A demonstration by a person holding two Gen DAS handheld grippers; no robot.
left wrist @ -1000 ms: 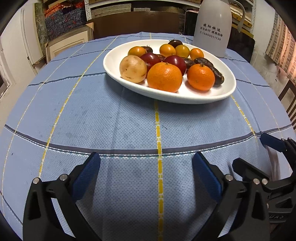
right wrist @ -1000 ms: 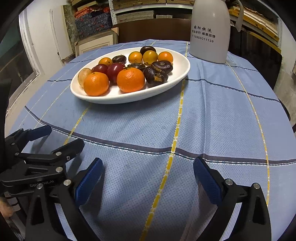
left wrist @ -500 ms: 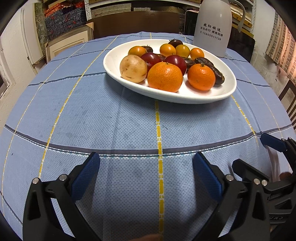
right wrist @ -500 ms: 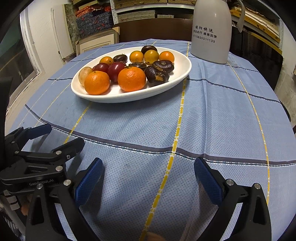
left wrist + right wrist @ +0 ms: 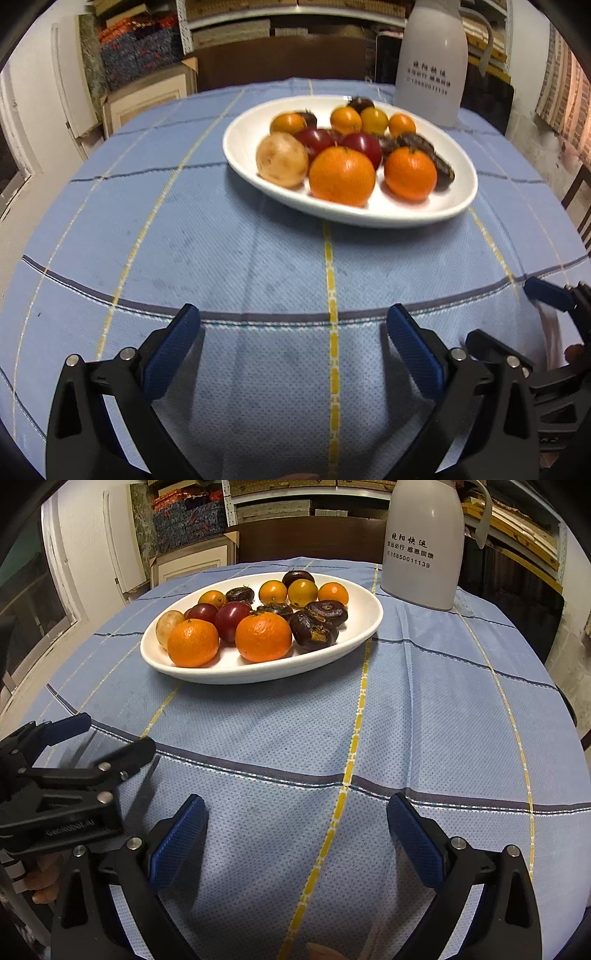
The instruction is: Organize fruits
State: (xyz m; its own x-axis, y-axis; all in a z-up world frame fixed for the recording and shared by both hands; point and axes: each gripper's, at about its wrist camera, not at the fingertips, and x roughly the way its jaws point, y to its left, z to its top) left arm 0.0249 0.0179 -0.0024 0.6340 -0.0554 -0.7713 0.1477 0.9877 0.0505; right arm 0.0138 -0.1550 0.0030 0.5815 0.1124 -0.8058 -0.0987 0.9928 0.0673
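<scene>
— Standing behind the oval white ceramic plate [image 5: 369, 627], what is that?

— A tall white plastic jug with printed characters [image 5: 423, 542], just beside the plate's far right rim. Beyond it a dark wooden chair back [image 5: 306, 539] and cluttered shelves. Nothing lies on the blue checked tablecloth [image 5: 424, 709] between the grippers and the plate.

— And the fruit?

— All of it sits heaped on the plate, at the far half of the round table: two big oranges [image 5: 263, 636] in front, a pale tan round fruit [image 5: 282, 159] at the left end, two red plums [image 5: 232, 619] behind them, dark brown water chestnuts [image 5: 313, 630] to the right, small yellow-orange kumquats [image 5: 303, 592] at the back.

— How does the plate lie?

— Its long axis runs from near left to far right in the right wrist view.

— The grippers?

— The left gripper [image 5: 293, 349] and the right gripper [image 5: 295, 834] both hover low over the near cloth, jaws spread wide, nothing between the blue pads [image 5: 177, 840].
</scene>
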